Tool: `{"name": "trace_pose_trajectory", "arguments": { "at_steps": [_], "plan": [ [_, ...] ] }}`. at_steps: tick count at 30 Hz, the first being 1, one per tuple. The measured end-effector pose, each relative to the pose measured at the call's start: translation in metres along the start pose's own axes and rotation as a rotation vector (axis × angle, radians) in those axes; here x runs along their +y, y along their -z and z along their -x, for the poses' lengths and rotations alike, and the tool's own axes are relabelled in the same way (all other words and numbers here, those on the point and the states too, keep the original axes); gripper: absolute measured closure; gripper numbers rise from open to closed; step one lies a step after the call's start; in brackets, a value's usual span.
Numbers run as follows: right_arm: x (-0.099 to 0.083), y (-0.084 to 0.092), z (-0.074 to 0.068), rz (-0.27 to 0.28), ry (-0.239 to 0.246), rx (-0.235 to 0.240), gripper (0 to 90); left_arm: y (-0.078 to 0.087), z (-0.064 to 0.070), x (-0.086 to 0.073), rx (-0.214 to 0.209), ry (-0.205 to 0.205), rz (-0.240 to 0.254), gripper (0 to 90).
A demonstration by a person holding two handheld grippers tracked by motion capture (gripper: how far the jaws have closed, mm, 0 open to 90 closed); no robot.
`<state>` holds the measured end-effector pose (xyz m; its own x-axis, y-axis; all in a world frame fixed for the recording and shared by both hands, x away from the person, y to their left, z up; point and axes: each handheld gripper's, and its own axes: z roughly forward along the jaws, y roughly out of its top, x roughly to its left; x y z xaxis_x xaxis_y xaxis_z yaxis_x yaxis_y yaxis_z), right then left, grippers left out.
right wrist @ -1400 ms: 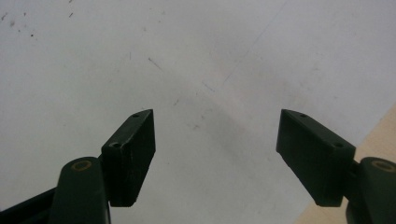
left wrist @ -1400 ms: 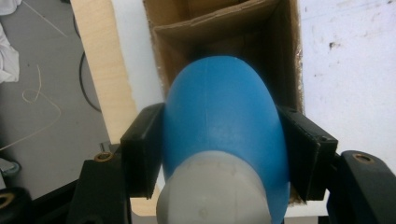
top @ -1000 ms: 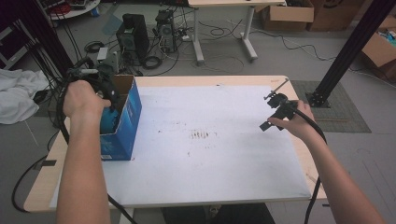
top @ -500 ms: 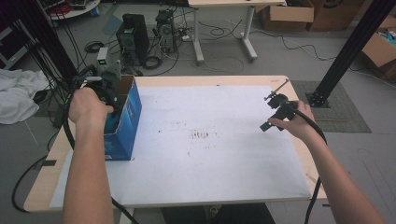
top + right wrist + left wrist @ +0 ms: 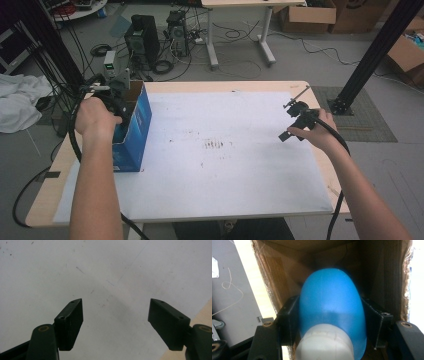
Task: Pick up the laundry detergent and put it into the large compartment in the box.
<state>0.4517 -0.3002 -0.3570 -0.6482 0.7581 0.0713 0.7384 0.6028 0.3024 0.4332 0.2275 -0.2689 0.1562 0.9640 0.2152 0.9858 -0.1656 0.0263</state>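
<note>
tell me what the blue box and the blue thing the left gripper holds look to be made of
Blue box: cardboard, printed blue outside, raw brown inside with frayed cut edges. Blue object in the left gripper: likely smooth, slightly glossy plastic, with a faint seam and a white end; rubber is possible.

Both forearms are bare, no sleeves showing. The left gripper (image 5: 329,322) and right gripper (image 5: 115,325) have black, blocky jaws with small screw holes and brass-ringed pivots. Thick black cables (image 5: 336,132) trail from each.

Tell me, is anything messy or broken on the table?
Only small things: the white sheet on the table has dark smudges near its middle, and the blue cardboard box has ragged, torn inner edges. Nothing is spilled or tipped over.
</note>
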Motion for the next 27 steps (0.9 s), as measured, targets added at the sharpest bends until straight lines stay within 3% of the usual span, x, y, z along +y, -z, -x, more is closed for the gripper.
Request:
{"name": "trace_pose_trajectory", "arguments": {
  "at_steps": [27],
  "plan": [
    [-0.0022, 0.0016, 0.0005, 0.003, -0.004, -0.002, 28.4, -0.0017, -0.0003, -0.0015, -0.011, 0.017, 0.014, 37.9]
  ]
}}
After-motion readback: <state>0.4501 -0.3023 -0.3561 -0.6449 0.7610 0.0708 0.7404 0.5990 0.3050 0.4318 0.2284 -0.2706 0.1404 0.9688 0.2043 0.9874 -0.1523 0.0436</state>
